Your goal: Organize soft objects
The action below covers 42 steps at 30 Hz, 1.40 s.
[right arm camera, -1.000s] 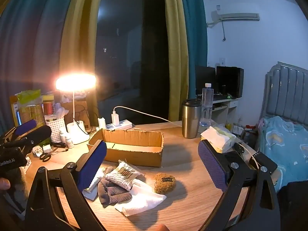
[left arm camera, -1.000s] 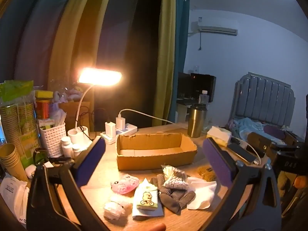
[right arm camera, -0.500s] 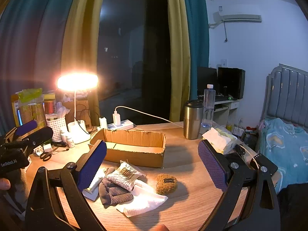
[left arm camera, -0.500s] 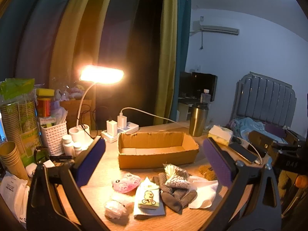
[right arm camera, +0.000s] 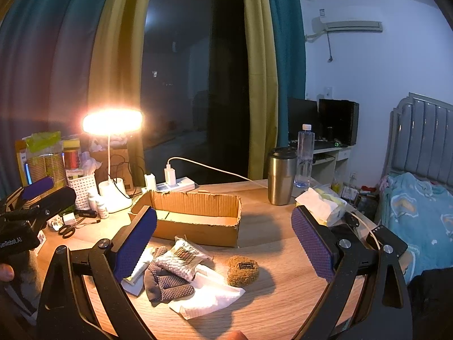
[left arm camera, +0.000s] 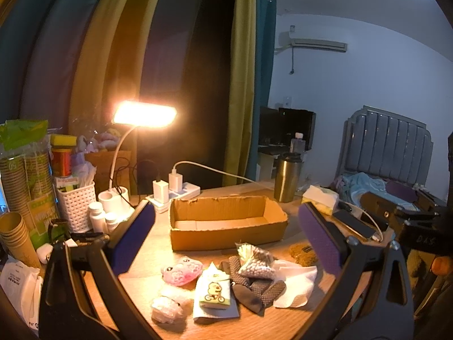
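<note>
Nothing sorted yet: cardboard box (left arm camera: pixel 226 221) empty, just beyond left claw (left arm camera: pixel 226 243). Soft items (left arm camera: pixel 226 280) heaped on bench (right arm camera: pixel 283 297) between both claws' tips. Right claw (right arm camera: pixel 226 243) & left both spread wide, holding nothing.

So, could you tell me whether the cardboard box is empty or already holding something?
Empty: the cardboard box shows only its bare floor in both views; the soft items lie on the table before it.

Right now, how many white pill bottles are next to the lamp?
3 that I can see: a taller white bottle beside the white basket, and two small bottles by it, before the lamp base. More may hide behind.
</note>
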Each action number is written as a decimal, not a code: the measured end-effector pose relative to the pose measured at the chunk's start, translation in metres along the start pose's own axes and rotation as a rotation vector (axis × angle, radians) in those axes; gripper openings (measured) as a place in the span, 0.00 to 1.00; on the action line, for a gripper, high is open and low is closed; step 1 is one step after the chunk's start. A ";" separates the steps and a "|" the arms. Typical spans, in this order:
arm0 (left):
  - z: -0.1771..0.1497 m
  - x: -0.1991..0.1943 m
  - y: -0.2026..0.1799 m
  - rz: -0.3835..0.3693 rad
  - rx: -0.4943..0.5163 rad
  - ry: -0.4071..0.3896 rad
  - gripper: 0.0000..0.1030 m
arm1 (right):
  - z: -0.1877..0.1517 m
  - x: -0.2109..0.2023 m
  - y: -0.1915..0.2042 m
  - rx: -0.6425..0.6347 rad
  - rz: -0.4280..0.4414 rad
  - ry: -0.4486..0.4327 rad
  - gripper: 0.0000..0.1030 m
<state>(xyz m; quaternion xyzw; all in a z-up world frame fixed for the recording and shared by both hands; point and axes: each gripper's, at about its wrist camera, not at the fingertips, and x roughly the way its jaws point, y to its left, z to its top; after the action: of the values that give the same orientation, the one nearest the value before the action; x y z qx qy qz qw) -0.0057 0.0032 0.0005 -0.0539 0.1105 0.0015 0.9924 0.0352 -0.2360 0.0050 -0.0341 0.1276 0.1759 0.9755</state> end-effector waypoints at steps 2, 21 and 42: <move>0.000 0.000 0.000 0.002 0.001 0.000 0.99 | 0.000 0.000 0.000 0.001 0.001 0.001 0.95; -0.001 -0.001 0.006 0.004 -0.004 -0.012 0.99 | -0.001 0.001 0.000 -0.001 0.002 0.003 0.95; -0.001 -0.003 0.008 -0.002 -0.008 -0.016 0.99 | -0.002 0.001 0.004 -0.009 0.006 0.006 0.95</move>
<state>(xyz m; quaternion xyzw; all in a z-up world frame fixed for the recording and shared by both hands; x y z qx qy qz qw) -0.0091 0.0111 -0.0005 -0.0581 0.1027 0.0015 0.9930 0.0348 -0.2323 0.0027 -0.0386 0.1298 0.1792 0.9745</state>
